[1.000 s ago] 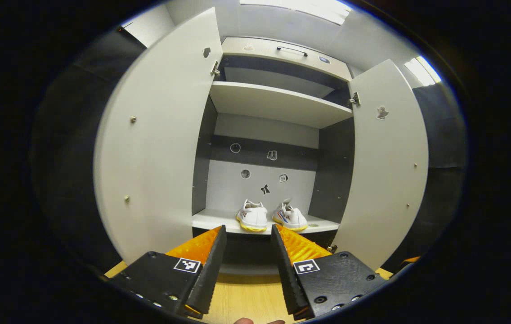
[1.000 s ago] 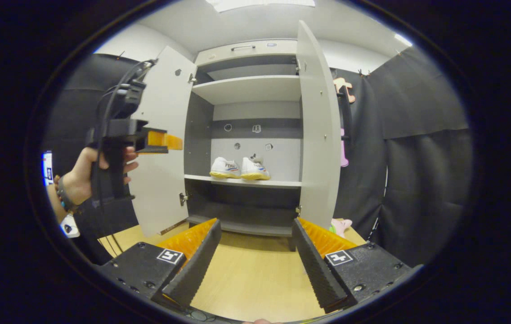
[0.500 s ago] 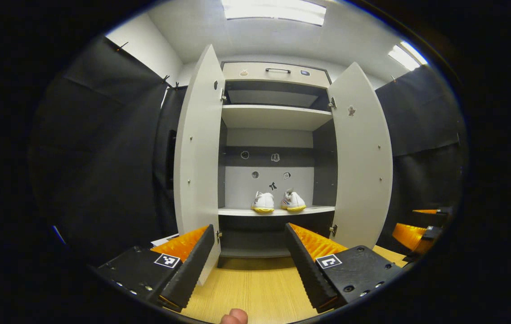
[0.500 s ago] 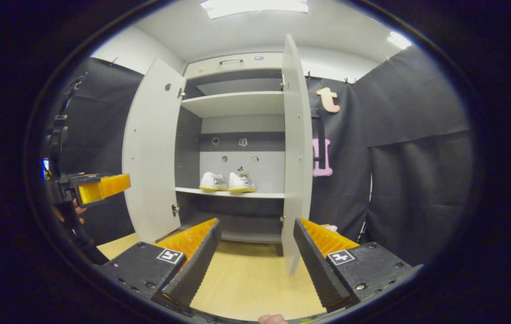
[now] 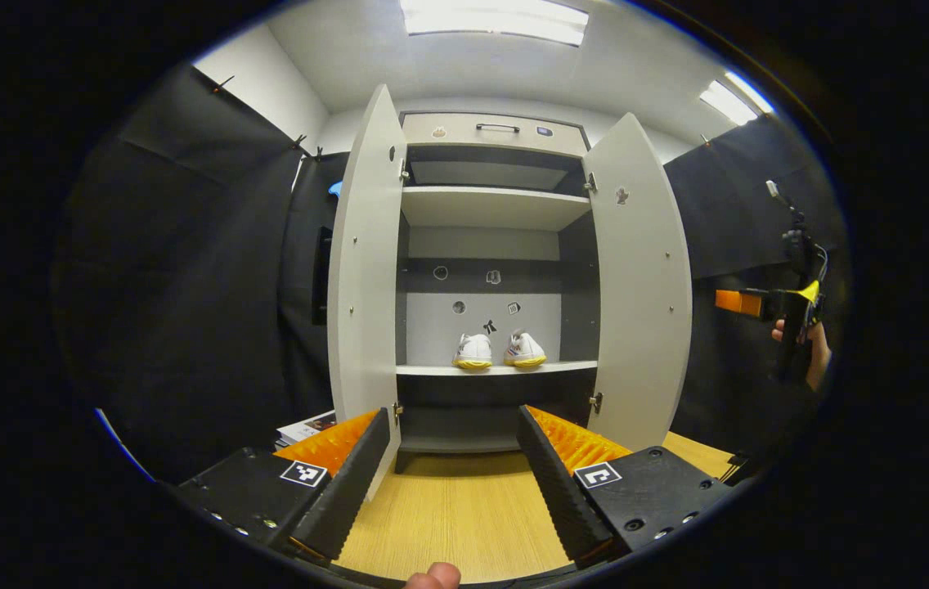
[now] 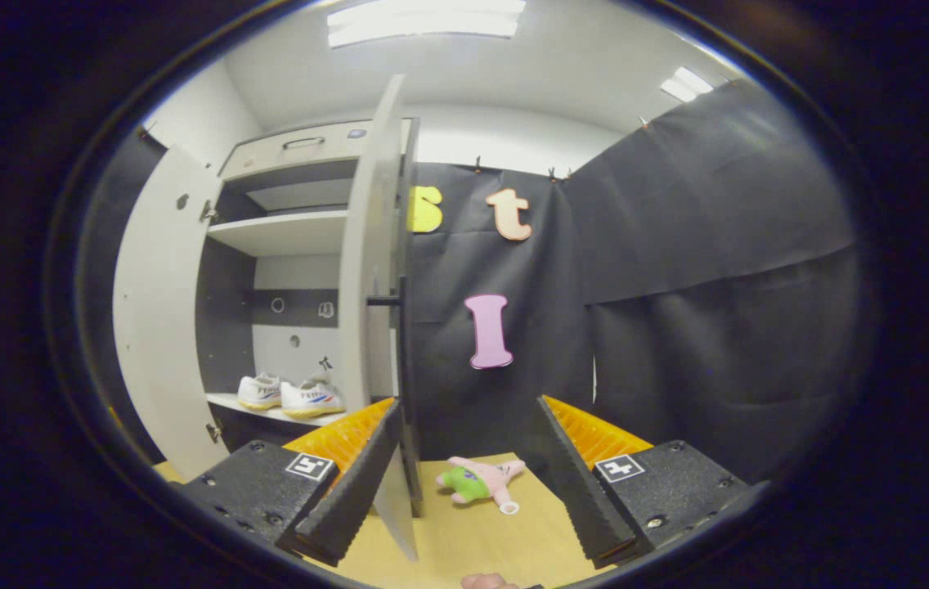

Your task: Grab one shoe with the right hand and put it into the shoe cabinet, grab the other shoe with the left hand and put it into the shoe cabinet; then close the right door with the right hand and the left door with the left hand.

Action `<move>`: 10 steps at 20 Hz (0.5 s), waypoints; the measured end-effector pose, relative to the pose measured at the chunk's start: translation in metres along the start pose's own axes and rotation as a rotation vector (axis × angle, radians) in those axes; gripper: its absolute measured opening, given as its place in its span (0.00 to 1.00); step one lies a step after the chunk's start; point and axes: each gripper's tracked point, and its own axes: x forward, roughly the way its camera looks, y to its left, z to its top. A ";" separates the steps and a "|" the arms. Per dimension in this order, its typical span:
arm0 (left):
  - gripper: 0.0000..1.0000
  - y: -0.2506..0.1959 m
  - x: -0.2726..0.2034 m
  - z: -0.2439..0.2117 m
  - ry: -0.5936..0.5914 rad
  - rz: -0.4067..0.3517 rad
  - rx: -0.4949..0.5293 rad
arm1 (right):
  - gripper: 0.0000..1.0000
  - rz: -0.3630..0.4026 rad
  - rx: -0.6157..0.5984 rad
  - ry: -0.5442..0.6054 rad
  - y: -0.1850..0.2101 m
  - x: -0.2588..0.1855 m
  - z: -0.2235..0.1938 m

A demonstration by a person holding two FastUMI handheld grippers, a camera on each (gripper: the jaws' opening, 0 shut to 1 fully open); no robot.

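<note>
Two white shoes with yellow soles, one (image 5: 473,350) beside the other (image 5: 524,349), stand side by side on the lower shelf of the grey shoe cabinet (image 5: 494,206). Both doors, left (image 5: 366,270) and right (image 5: 640,278), stand wide open. My left gripper (image 5: 453,411) is open and holds nothing, well back from the cabinet and facing its middle. My right gripper (image 6: 467,403) is open too and holds nothing. It sits at the right door's (image 6: 370,270) free edge, seen edge-on, with the shoes (image 6: 293,395) to its left. In the left gripper view the right gripper (image 5: 747,303) hangs beyond the right door.
A small pink and green plush toy (image 6: 481,481) lies on the wooden floor (image 6: 473,540) behind the right door. Black cloth walls (image 6: 718,286) close in both sides. Some papers (image 5: 307,427) lie at the foot of the left door.
My left gripper has pulled back from the cabinet, so the shoes look smaller. My right gripper has swung right, from facing the shelves to the right door's edge.
</note>
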 end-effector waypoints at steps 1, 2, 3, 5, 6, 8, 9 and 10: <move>0.94 -0.001 0.001 -0.003 0.008 -0.007 -0.002 | 1.00 -0.011 -0.001 0.002 -0.007 0.013 0.000; 0.94 -0.002 0.002 -0.005 0.014 -0.012 -0.004 | 1.00 -0.018 -0.016 0.010 -0.013 0.025 -0.001; 0.94 -0.003 0.002 -0.008 0.025 -0.020 -0.005 | 1.00 -0.019 -0.024 0.020 -0.015 0.036 -0.003; 0.94 -0.002 0.002 -0.012 0.041 -0.019 0.003 | 1.00 0.002 -0.013 0.032 -0.011 0.053 -0.007; 0.94 0.000 0.001 -0.014 0.045 -0.013 0.012 | 1.00 0.007 -0.012 0.040 -0.009 0.060 -0.009; 0.94 0.002 0.001 -0.018 0.055 -0.005 0.026 | 1.00 0.012 -0.012 0.043 -0.004 0.066 -0.009; 0.94 0.002 0.002 -0.021 0.055 -0.002 0.030 | 1.00 0.012 -0.017 0.031 0.001 0.065 -0.006; 0.94 0.002 0.003 -0.023 0.060 0.001 0.032 | 1.00 0.005 -0.025 0.013 0.003 0.064 -0.001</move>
